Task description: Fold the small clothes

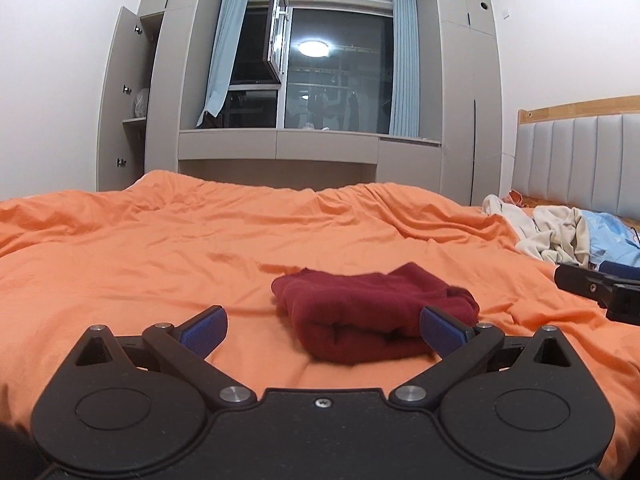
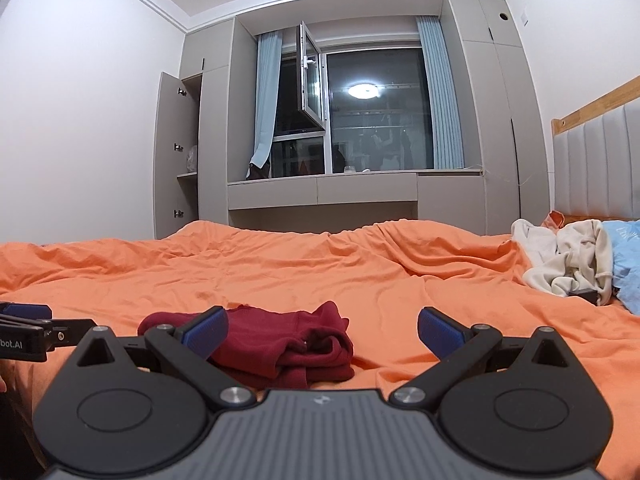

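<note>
Folded dark red garment (image 1: 372, 314) lies on the orange bed cover (image 1: 160, 248), directly ahead of the left hand-held gripper (image 1: 323, 330).

In the left wrist view the garment sits at lower centre of frame, between the two blue pads and slightly toward the right one, its long axis running across the frame from left to right. The left hand-held gripper is spread wide and holds nothing. In the right wrist view the same garment (image 2: 280, 344) lies at lower left of centre, partly behind the left pad; the right hand-held gripper (image 2: 323, 330) is likewise wide open and empty. Judgement: the left unit is better aligned and nearer. Unfolded pale and blue clothes (image 2: 576, 264) lie at the right edge, near the headboard (image 2: 600, 168), well apart from the garment.
</note>
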The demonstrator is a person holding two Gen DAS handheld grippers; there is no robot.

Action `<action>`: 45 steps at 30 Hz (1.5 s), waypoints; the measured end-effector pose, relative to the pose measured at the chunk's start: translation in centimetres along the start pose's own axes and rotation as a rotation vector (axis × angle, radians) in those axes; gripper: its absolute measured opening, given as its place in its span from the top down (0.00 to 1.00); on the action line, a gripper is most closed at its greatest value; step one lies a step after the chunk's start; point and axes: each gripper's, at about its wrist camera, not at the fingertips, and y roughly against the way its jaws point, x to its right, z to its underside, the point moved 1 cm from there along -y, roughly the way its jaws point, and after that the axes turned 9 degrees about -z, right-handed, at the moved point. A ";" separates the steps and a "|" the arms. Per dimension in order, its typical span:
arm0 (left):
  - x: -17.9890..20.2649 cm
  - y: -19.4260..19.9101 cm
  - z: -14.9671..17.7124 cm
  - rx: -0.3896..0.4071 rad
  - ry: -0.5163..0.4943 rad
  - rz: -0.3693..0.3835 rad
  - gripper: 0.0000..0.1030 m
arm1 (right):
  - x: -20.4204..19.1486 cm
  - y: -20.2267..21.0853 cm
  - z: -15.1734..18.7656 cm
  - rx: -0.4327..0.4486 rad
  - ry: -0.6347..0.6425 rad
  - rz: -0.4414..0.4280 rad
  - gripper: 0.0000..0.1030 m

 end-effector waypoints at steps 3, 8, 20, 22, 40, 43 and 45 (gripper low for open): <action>0.0 0.9 0.5 -0.005 0.004 -0.004 0.01 | -0.3 1.0 0.4 -0.006 -0.002 0.004 0.00; -0.4 2.2 1.8 -0.040 0.018 -0.005 0.01 | -1.0 2.7 1.4 -0.029 -0.008 0.011 0.00; -1.1 3.3 3.0 -0.069 0.031 -0.009 0.01 | -1.4 3.6 1.7 -0.045 -0.012 0.021 0.00; -1.3 3.3 3.0 -0.068 0.036 -0.011 0.01 | -1.4 3.6 1.6 -0.047 -0.011 0.021 0.00; -1.3 3.3 3.0 -0.076 0.046 -0.014 0.01 | -1.3 3.5 1.8 -0.051 -0.010 0.022 0.00; -1.3 3.3 3.0 -0.079 0.045 -0.014 0.01 | -1.3 3.5 1.8 -0.050 -0.011 0.021 0.00; -1.3 3.3 3.0 -0.079 0.045 -0.015 0.01 | -1.3 3.5 1.7 -0.050 -0.010 0.021 0.00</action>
